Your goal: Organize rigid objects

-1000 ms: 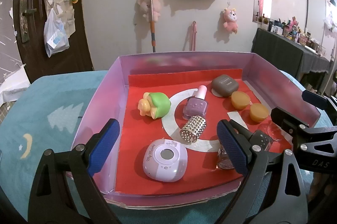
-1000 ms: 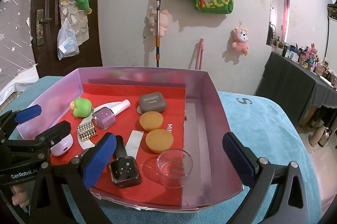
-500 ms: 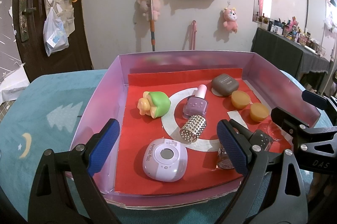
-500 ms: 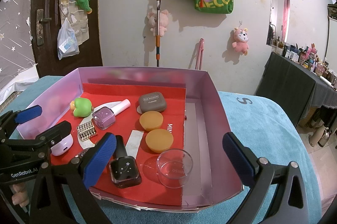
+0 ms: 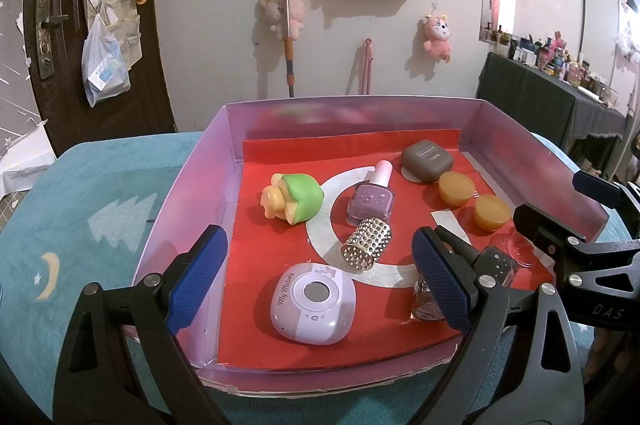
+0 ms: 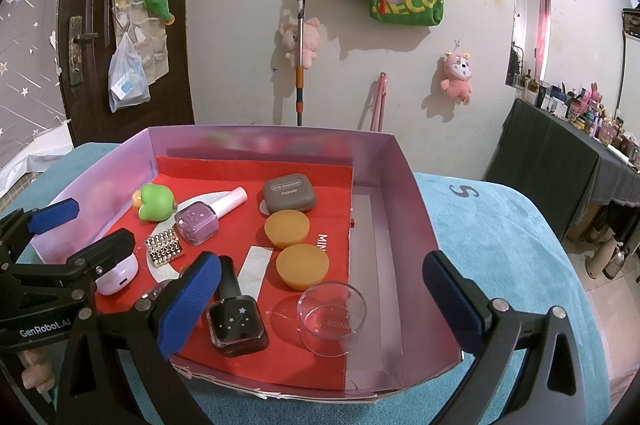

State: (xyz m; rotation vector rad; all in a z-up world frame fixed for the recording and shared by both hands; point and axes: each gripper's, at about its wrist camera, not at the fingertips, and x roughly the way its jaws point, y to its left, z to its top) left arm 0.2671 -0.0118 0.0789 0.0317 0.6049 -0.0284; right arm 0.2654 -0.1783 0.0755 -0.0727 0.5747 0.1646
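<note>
A pink box [image 5: 188, 177] with a red liner holds several items: a green toy [image 5: 294, 199], a purple nail polish [image 5: 370, 203], a studded silver cap [image 5: 366, 245], a lilac My Melody case [image 5: 314, 299], a grey eye shadow case [image 5: 426, 161], two amber pucks [image 5: 456, 188] and a black nail polish [image 6: 238, 321]. A clear cup [image 6: 332, 319] lies by the pucks. My left gripper [image 5: 318, 283] is open above the lilac case. My right gripper [image 6: 320, 303] is open above the clear cup [image 6: 332, 319]. Neither holds anything.
The box [image 6: 416, 209] sits on a teal cloth [image 6: 500, 225]. Its right strip beside the liner is bare pink floor [image 6: 376, 265]. A wall with hanging bags and plush toys stands behind; a dark door [image 5: 60, 25] is at the left.
</note>
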